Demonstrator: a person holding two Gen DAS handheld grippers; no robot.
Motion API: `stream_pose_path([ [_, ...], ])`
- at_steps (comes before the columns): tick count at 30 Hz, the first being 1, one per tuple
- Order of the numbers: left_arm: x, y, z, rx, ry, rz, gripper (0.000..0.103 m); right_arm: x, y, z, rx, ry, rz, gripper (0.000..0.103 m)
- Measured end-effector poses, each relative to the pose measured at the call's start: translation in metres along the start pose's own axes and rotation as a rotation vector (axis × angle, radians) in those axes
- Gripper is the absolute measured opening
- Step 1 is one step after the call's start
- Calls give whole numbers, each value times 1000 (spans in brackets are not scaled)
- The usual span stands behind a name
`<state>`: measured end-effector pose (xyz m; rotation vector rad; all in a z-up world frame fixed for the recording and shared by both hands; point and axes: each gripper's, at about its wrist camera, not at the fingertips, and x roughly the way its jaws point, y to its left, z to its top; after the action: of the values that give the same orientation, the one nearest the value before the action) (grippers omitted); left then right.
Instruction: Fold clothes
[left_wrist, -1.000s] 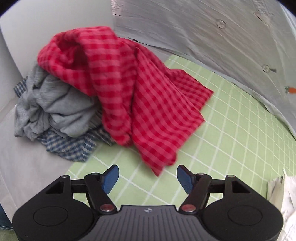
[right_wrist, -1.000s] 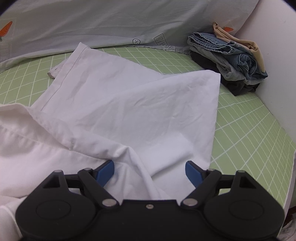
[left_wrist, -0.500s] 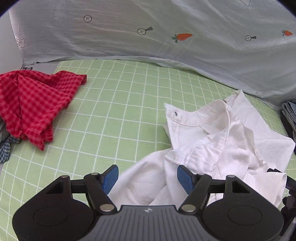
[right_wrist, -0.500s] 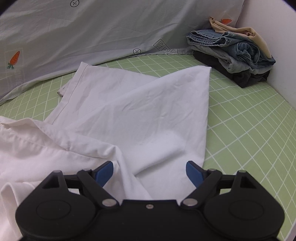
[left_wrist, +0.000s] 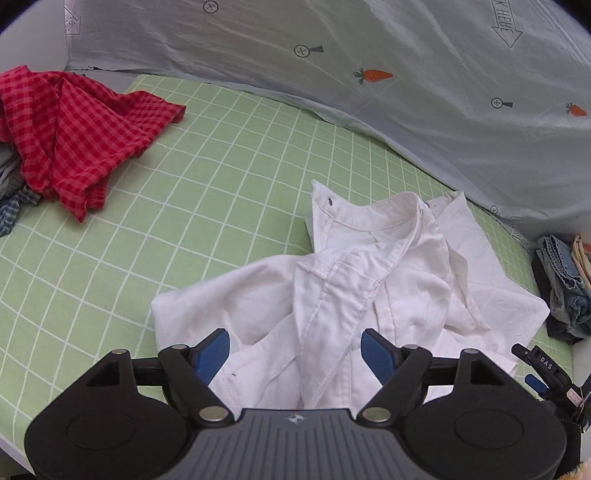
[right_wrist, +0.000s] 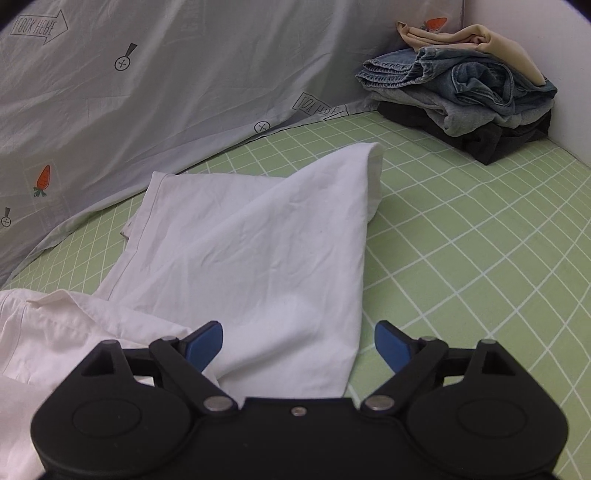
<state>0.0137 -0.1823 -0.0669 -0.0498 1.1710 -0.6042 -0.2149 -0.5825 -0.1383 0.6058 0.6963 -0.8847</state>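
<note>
Now left gripper (left_wrist: 295, 349) spread wide over crumpled white shirt (left_wrist: 376, 273); right gripper (right_wrist: 299, 345) likewise spread, nothing pinched.

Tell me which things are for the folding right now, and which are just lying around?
For the job:
- white shirt, crumpled on the green sheet
- left gripper, open over it
- right gripper, open over it

Just lying about:
- red checked cloth, on a pile at the left
- folded stack of clothes in the corner
- grey carrot-print sheet behind
</note>
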Motion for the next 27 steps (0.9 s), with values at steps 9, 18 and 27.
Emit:
stream_pose_path([
  [9, 64, -41, -22, 118, 109, 107, 73, 24, 16, -19, -121, 95, 14, 66],
  [18, 86, -30, 5, 111, 130, 68, 73, 64, 88, 7, -211, 81, 84, 43],
  [27, 108, -22, 49, 17, 73, 58, 77, 136, 182, 56, -267, 96, 198, 37],
])
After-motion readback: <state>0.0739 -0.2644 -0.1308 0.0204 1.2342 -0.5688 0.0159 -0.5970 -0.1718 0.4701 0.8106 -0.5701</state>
